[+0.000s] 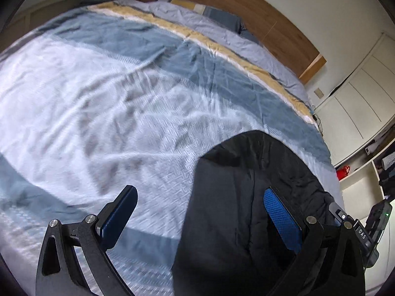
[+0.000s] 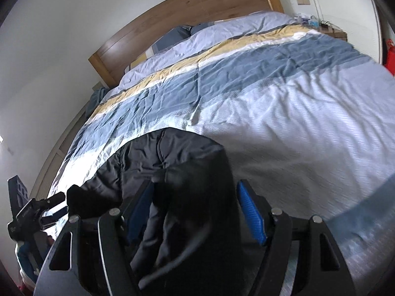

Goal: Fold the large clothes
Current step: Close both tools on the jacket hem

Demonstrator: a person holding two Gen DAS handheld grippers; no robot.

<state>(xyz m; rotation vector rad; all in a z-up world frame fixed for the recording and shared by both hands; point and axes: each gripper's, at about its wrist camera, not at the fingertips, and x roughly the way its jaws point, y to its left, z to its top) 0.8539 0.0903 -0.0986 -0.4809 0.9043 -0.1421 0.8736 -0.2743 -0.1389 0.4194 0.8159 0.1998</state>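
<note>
A large black padded jacket (image 1: 246, 192) lies on the striped bed cover (image 1: 111, 103) near the bed's front edge. My left gripper (image 1: 200, 197) is open, its right pad over the jacket's left part, its left pad over the cover. In the right wrist view the jacket (image 2: 172, 153) is bunched up between the pads of my right gripper (image 2: 195, 192), which stands open around a raised fold of it. The left gripper (image 2: 37, 209) shows at the far left of that view.
The bed has a wooden headboard (image 1: 246, 7) and pillows (image 1: 222, 14) at the far end. White cupboards (image 1: 358, 103) and shelves with a red bag (image 1: 344, 171) stand to the right. A bedside stand with small items (image 2: 328, 28) is beside the headboard.
</note>
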